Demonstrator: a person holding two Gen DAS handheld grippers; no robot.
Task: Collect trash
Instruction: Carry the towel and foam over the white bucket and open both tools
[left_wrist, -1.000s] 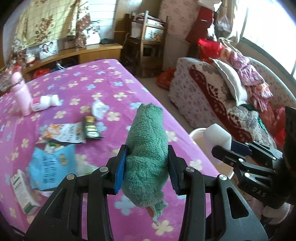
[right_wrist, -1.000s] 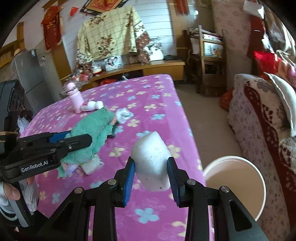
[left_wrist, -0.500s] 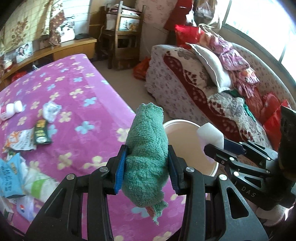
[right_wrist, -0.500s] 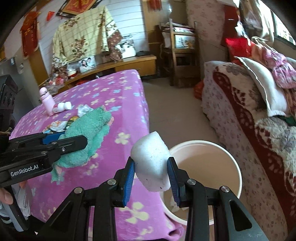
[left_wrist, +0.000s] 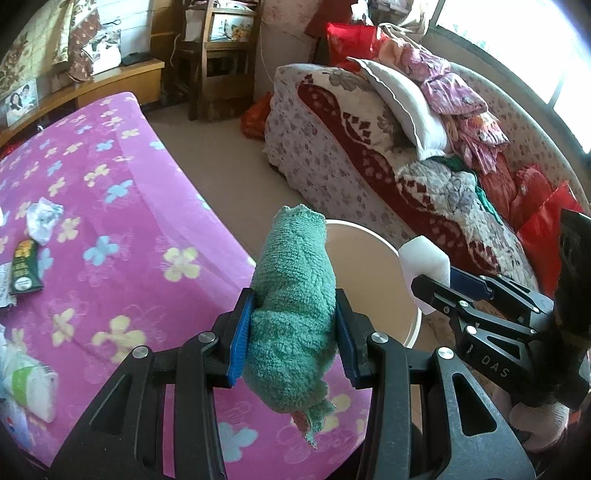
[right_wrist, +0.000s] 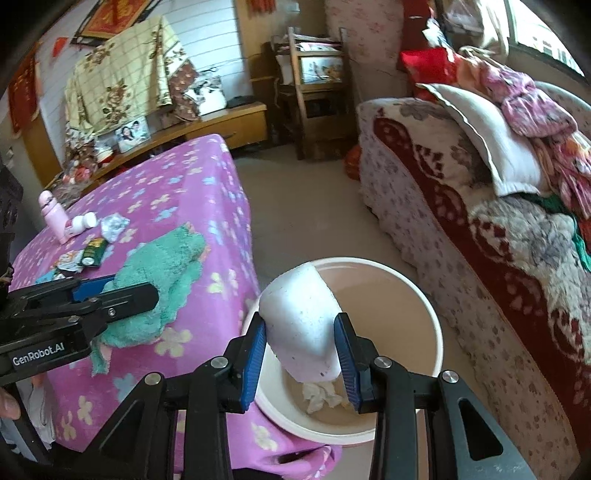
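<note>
Fluffy green terry cloth (left_wrist: 293, 295); matt white block (right_wrist: 301, 325), probably foam; smooth plastic bucket (right_wrist: 434, 325); fleecy pink floral cover on the surface (left_wrist: 122, 258).

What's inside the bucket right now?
In the right wrist view, crumpled white paper lies on the bucket's floor. The white foam block and right gripper cover part of the bottom.

Lived-in home room: floral sofa (right_wrist: 461, 206) piled with pillows and clothes, pink flowered table (right_wrist: 177, 206) left of it, wooden chair (right_wrist: 314, 88) behind.
</note>
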